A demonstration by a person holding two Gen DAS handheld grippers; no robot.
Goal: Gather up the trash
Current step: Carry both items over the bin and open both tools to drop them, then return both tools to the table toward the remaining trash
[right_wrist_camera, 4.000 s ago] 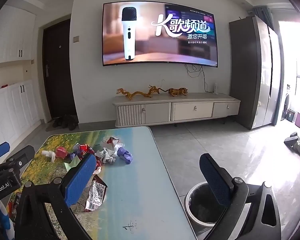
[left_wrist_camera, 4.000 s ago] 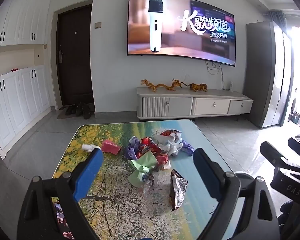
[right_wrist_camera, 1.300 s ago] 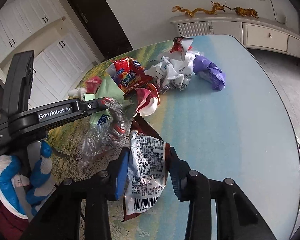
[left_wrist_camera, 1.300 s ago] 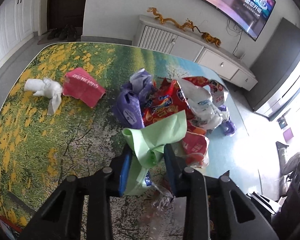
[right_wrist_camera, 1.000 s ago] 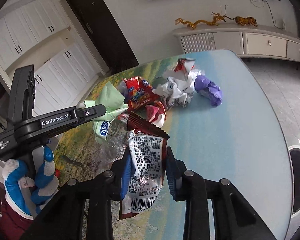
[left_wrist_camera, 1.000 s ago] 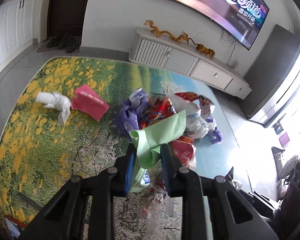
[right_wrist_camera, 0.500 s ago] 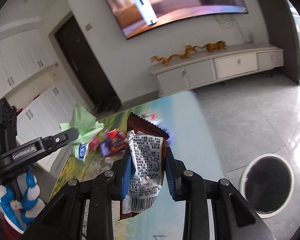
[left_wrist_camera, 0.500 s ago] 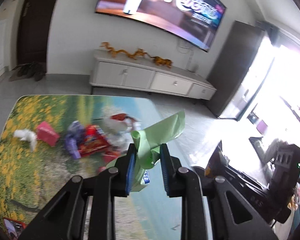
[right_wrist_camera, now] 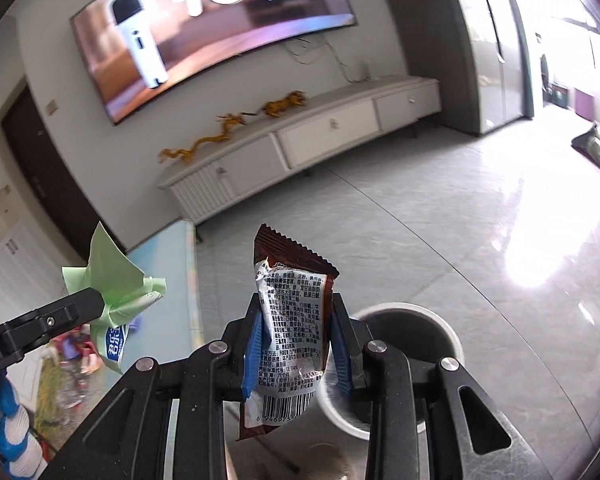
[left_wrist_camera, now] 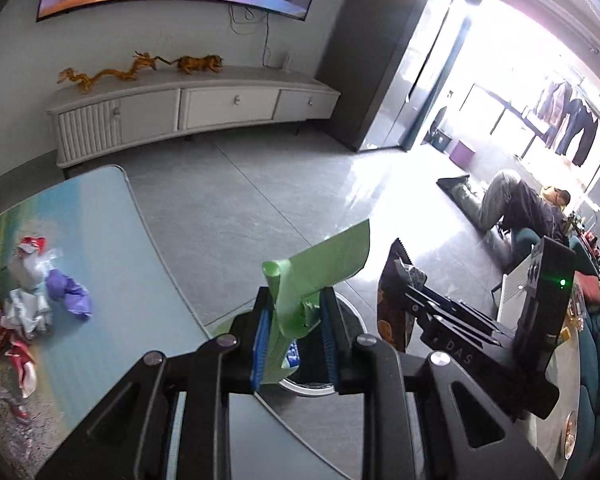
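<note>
Trash is in both grippers right now, so this looks like the carry-to-the-bin step, with the drop still to come.

Left wrist view: the left gripper (left_wrist_camera: pixel 294 344) is clamped on a green wrapper (left_wrist_camera: pixel 320 268), which sticks up and out toward 1 o'clock from between the blue pads. Right behind and below it, partly hidden by the fingers, is the white rim of the trash bin (left_wrist_camera: pixel 354 320). Over at 3 o'clock the right gripper (left_wrist_camera: pixel 406 300) comes in from the side with the dark snack packet (left_wrist_camera: pixel 392 312) in it. The table (left_wrist_camera: pixel 112 264) runs off toward 9 o'clock, and there's still a pile of leftover wrappers (left_wrist_camera: pixel 32 300) on it, so the job is far from done.

Right wrist view: the right gripper (right_wrist_camera: pixel 296 340) is closed on the brown snack packet (right_wrist_camera: pixel 292 320), held upright with the barcode end hanging down. The bin (right_wrist_camera: pixel 452 336) sits just past it at about 4 o'clock, open top visible. The left gripper (right_wrist_camera: pixel 96 300) pokes in at 9 o'clock holding the green wrapper (right_wrist_camera: pixel 116 284), just over the table edge (right_wrist_camera: pixel 188 264).

My guess for the next move: get each packet above the bin opening before letting go. The green one is light and floppy, so it could drift and miss the rim if released from off to the side.
</note>
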